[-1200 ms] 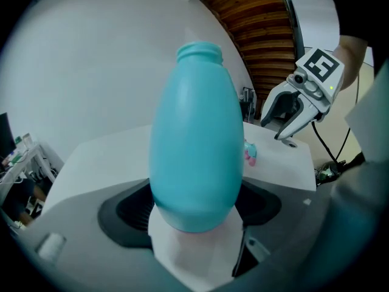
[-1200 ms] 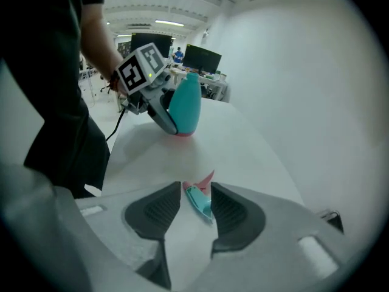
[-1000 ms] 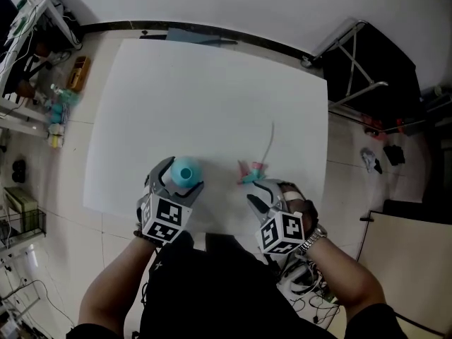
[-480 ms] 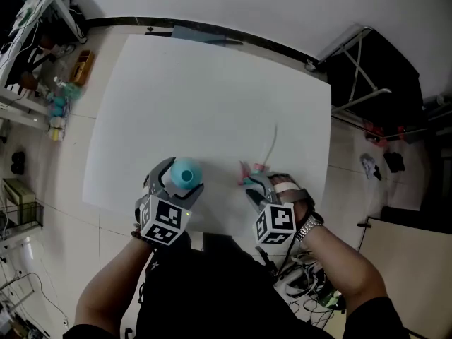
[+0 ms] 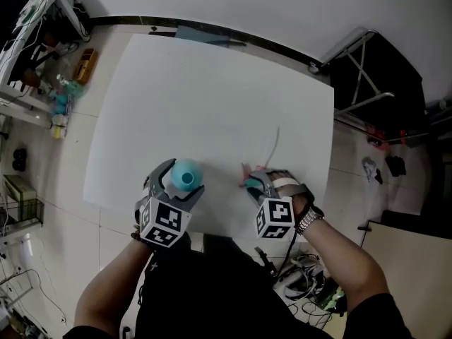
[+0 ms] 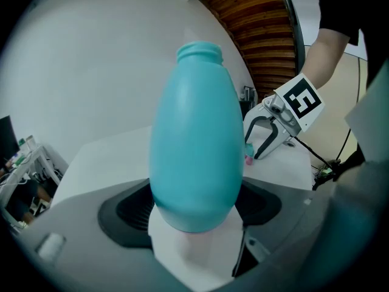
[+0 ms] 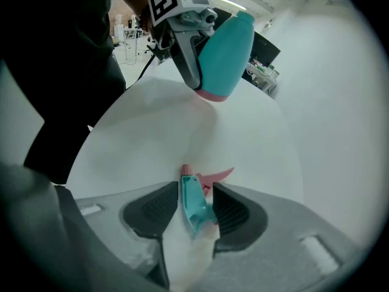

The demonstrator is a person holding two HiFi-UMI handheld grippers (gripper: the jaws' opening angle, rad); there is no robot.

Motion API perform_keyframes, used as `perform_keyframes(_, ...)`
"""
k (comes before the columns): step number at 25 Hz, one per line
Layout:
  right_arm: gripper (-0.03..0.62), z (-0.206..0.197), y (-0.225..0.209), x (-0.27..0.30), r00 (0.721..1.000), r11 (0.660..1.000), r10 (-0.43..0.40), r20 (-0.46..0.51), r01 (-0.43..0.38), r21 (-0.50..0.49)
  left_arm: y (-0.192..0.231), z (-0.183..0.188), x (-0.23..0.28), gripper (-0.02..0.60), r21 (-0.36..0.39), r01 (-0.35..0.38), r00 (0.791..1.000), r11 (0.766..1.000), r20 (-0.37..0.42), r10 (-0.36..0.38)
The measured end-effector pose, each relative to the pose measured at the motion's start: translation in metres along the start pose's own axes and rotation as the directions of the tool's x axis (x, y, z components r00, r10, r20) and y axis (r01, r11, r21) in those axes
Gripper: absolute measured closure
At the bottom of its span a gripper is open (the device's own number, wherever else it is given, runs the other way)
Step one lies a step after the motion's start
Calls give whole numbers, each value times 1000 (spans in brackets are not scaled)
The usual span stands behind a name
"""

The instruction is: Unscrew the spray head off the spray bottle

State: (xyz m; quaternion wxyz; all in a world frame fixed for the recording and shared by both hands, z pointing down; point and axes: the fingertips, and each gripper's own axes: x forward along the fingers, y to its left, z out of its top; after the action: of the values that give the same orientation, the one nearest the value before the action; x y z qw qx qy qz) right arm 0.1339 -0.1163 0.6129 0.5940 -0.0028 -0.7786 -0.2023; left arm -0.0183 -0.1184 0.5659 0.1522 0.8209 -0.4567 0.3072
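Note:
My left gripper is shut on the teal spray bottle, which stands upright near the table's front edge. Its neck is bare, with no head on it. The teal and pink spray head lies on the white table between the fingers of my right gripper. Its thin dip tube points away from me. The right jaws are opening; a gap shows between the left pad and the head. The left gripper view shows the right gripper low on the table beside the bottle.
The table's front edge runs just under both grippers. A black folding frame stands off the table's right side. Shelving with clutter is at the left, and cables lie on the floor by my right arm.
My right gripper has shifted slightly forward and left around the spray head lying on the table. The left gripper and the bottle have stayed put.

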Motion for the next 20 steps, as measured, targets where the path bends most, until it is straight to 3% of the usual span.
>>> perform_keyframes(20,457,-3,-4,4,998,998,58,24,-59,38,-4,1,0,146,-1,1,1000,1000,-7,-1)
